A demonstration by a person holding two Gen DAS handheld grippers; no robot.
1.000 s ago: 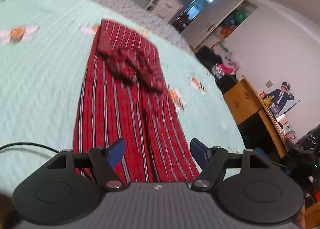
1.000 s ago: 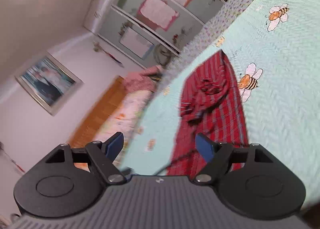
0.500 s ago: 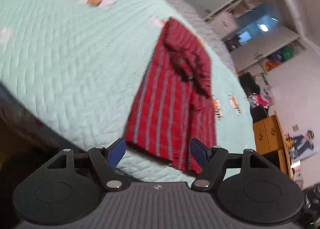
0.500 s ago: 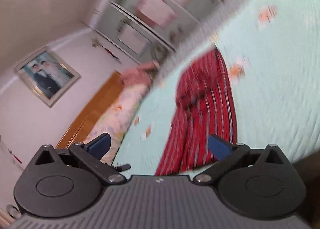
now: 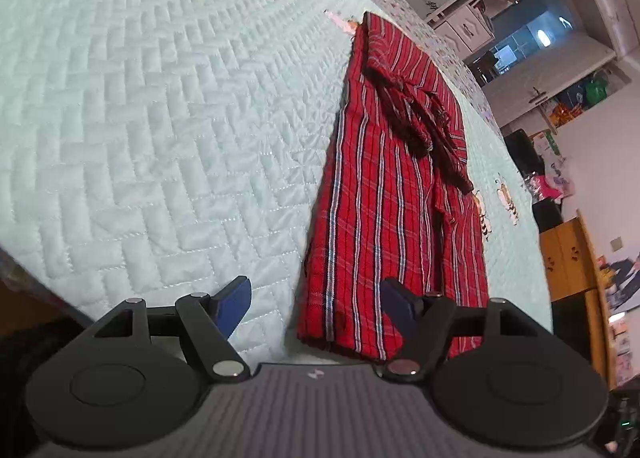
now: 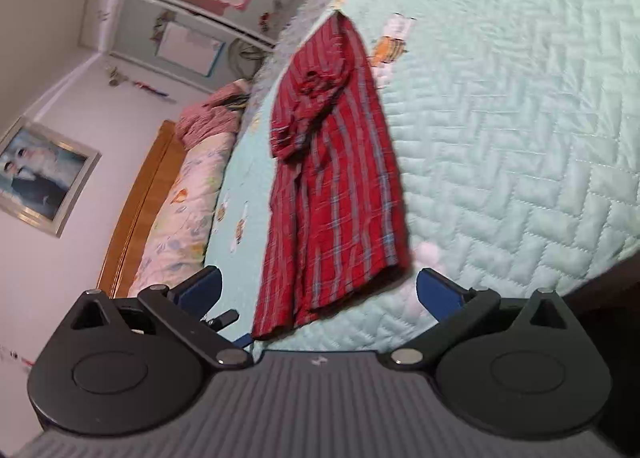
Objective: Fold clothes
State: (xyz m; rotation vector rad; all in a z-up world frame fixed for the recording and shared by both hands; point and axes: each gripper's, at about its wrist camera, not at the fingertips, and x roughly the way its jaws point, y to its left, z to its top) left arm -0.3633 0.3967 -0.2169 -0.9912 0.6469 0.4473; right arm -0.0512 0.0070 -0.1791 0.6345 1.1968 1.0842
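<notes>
A red plaid shirt (image 5: pixel 384 194) lies folded lengthwise into a long strip on a pale green quilted bed (image 5: pixel 140 118). A bunched dark sleeve (image 5: pixel 420 118) rests on its far half. My left gripper (image 5: pixel 316 308) is open and empty, just short of the shirt's near hem, over its left corner. In the right wrist view the same shirt (image 6: pixel 332 186) runs away from me on the bed (image 6: pixel 520 118). My right gripper (image 6: pixel 320 290) is wide open and empty, with the near hem between its fingers' line of sight.
The bed's near edge runs just under both grippers. A wooden headboard (image 6: pixel 136 210) with a pink pillow (image 6: pixel 208 118) stands beside the bed. Wardrobe doors (image 6: pixel 208 18) are behind. A wooden cabinet (image 5: pixel 572 258) and cluttered shelves (image 5: pixel 560 90) stand beyond the bed's far side.
Both grippers have drawn back to the shirt's near hem at the bed edge. The right gripper's jaws have opened wider. The shirt has not moved.
</notes>
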